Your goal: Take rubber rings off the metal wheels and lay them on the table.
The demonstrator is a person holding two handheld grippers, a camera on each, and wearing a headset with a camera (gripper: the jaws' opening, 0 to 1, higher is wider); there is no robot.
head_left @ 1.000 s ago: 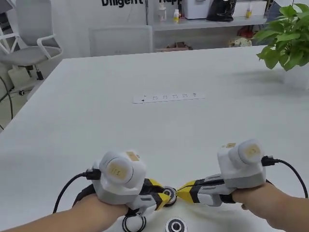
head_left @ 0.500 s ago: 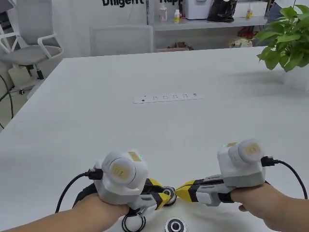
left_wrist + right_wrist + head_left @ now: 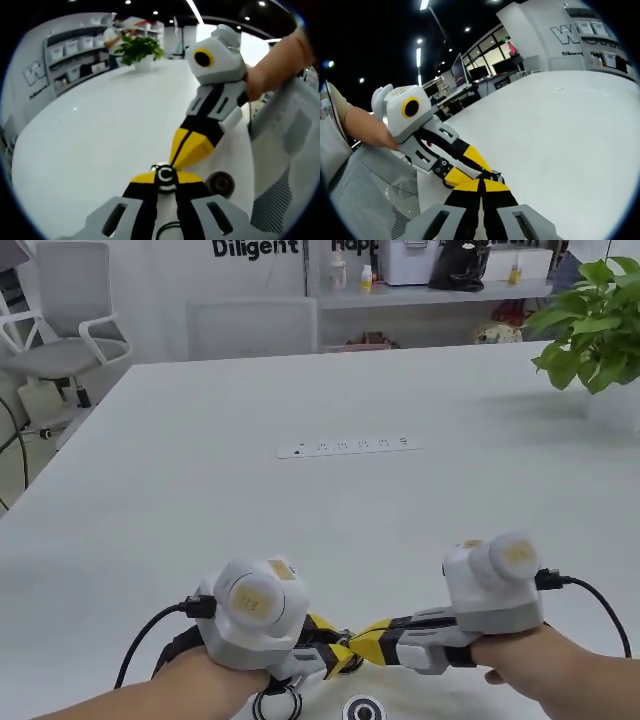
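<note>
My left gripper [image 3: 338,652] and right gripper [image 3: 353,642] meet tip to tip low over the table's near edge. In the left gripper view my left gripper [image 3: 165,178] is shut on a small metal wheel [image 3: 165,174] that wears a black rubber ring. The right gripper [image 3: 184,156] comes in from the upper right with its yellow tip against that wheel. In the right gripper view my right gripper [image 3: 481,184] has its jaws together, pinching at the black ring [image 3: 495,176]. A second wheel [image 3: 363,708] lies on the table just below the tips. A loose black ring [image 3: 278,703] lies beside it.
The white table [image 3: 330,510] stretches away from me. A flush power strip [image 3: 350,445] sits at its middle and a potted plant [image 3: 590,320] at the far right. A grey chair [image 3: 75,310] stands beyond the left corner.
The two grippers have closed in on each other; their yellow tips now cross and hide the held wheel in the head view. The head camera has tilted down a little.
</note>
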